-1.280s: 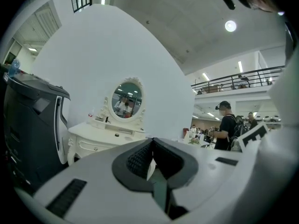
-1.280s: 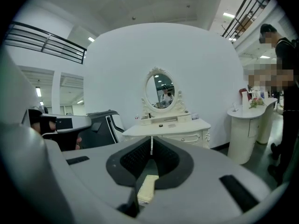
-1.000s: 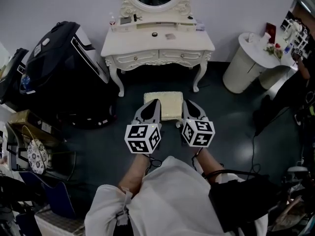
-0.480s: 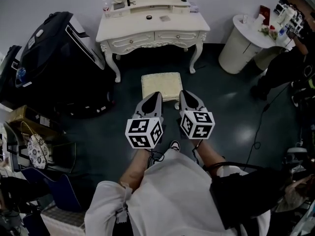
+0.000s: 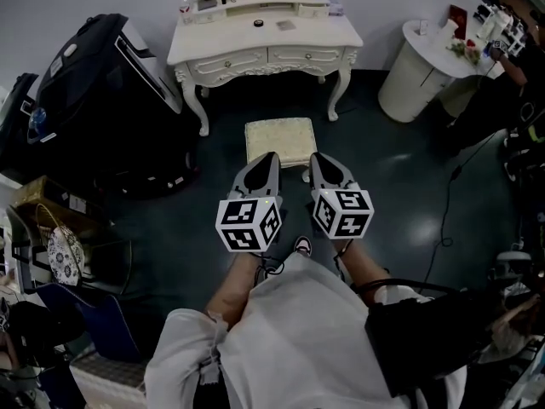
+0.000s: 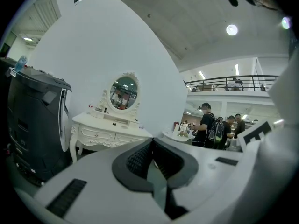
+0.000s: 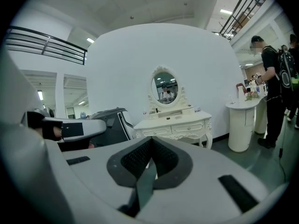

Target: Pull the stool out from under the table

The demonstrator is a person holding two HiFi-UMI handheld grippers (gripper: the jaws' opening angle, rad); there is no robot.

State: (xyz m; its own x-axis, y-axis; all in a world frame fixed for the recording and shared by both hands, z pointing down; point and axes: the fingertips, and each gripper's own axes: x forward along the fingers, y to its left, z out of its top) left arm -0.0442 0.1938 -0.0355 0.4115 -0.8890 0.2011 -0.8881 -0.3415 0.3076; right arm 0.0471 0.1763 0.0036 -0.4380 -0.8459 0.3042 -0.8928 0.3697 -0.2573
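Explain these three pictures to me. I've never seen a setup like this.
No robot here: a person holds a two-jaw tool in each hand, the left gripper and the right gripper. The marked cubes are part of them. The head view comes from a camera on the person's head, looking down; the two gripper views come from cameras riding on each gripper. On the floor a cream stool stands clear of the white dressing table. Both grippers are shut, nothing showing between their jaws.

Your stool (image 5: pixel 281 141) was cream, the floor (image 5: pixel 400 194) dark grey-green, the counter (image 5: pixel 223 43) white. Your left gripper (image 5: pixel 269 155) and right gripper (image 5: pixel 318 156) were white, with black-and-white square markers.
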